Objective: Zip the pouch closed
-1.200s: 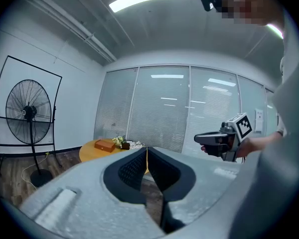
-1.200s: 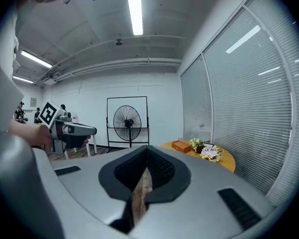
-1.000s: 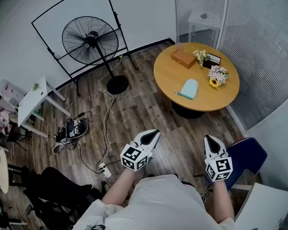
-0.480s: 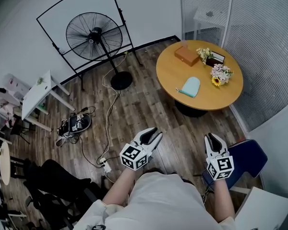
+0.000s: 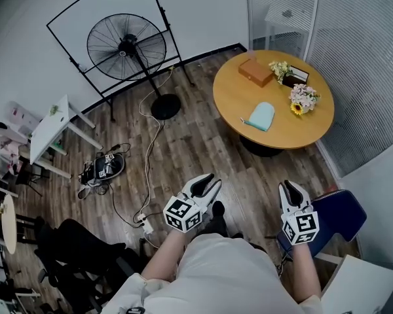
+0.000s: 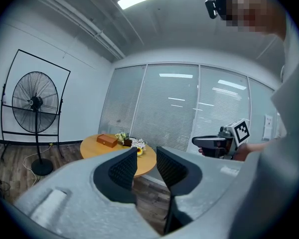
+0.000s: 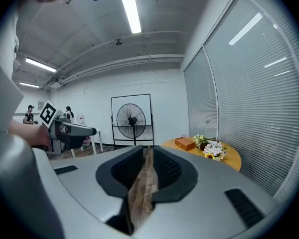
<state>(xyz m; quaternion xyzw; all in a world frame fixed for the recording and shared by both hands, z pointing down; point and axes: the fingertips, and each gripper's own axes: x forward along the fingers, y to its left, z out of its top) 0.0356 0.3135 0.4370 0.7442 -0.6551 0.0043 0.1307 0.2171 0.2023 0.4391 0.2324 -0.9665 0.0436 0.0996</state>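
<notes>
While the pale blue zip pouch (image 5: 261,116) lies untouched on the round wooden table (image 5: 234,97) well ahead, I hold left gripper (image 5: 211,182) and right gripper (image 5: 287,186) parted, empty; zipping is not yet begun.

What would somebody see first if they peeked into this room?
Most likely the round wooden table at the upper right, with a pale blue pouch, a brown box and flowers on it. Next, the big black fan standing at the upper left. Close up, the left claw and right claw hang open and empty over the wooden floor.
</notes>
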